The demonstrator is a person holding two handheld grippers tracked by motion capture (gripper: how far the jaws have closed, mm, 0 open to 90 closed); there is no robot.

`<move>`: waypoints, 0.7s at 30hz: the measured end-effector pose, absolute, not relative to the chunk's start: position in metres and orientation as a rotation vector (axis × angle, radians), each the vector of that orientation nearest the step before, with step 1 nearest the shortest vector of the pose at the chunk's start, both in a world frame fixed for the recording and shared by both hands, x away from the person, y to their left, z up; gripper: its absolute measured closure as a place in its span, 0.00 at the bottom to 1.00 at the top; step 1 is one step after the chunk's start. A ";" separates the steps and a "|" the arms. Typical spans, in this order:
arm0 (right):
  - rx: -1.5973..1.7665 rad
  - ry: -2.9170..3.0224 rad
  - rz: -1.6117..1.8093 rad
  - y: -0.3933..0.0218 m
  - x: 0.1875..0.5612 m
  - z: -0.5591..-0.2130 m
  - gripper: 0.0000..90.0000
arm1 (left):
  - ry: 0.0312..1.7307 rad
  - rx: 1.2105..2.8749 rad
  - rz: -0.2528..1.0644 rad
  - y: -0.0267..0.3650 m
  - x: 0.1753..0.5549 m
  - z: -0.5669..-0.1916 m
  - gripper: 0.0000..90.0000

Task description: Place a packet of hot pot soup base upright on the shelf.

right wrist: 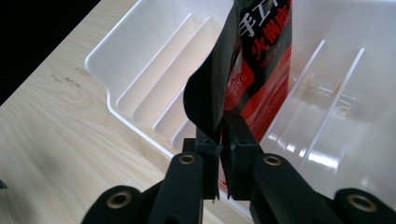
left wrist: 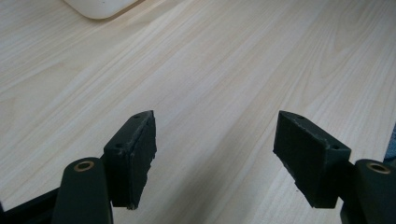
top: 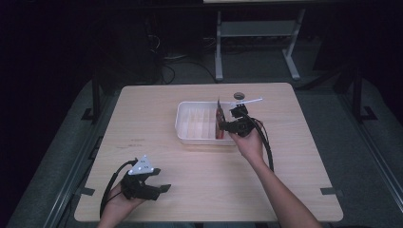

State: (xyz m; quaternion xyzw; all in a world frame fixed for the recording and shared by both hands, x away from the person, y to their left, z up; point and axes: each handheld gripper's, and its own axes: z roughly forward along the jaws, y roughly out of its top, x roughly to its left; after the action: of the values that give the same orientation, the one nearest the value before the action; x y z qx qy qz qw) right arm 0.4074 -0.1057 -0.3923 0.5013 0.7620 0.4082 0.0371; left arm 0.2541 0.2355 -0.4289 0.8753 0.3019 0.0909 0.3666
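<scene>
Over the white ribbed plastic tray (right wrist: 140, 70), the right gripper (right wrist: 223, 140) pinches a thin edge of the flat red-and-black printed foil pouch (right wrist: 261, 60), upright in a right-hand slot. Risk: the slim pinch slips, or the limp pouch flops across the ribs. Left gripper (left wrist: 215, 154) rests on the pale wooden table (left wrist: 210, 56), jaws apart, nothing held.

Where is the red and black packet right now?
In the high view the red and black packet stands upright at the right end of the white slotted tray, pinched at its edge by the right gripper.
</scene>
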 end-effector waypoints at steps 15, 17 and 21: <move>1.535 2.360 1.247 -0.107 0.407 -0.392 0.82 | 0.776 2.246 0.238 0.237 0.255 -0.428 0.33; 1.532 2.365 1.254 -0.108 0.406 -0.391 0.79 | 0.777 2.244 0.238 0.237 0.255 -0.428 0.33; 1.533 2.364 1.258 -0.109 0.405 -0.390 0.77 | 0.777 2.245 0.240 0.237 0.254 -0.428 0.33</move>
State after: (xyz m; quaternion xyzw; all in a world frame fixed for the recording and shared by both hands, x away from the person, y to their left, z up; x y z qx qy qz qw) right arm 0.4051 -0.1091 -0.3895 0.4967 0.7659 0.4074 0.0282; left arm 0.2545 0.2372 -0.4277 0.8742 0.3024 0.0933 0.3683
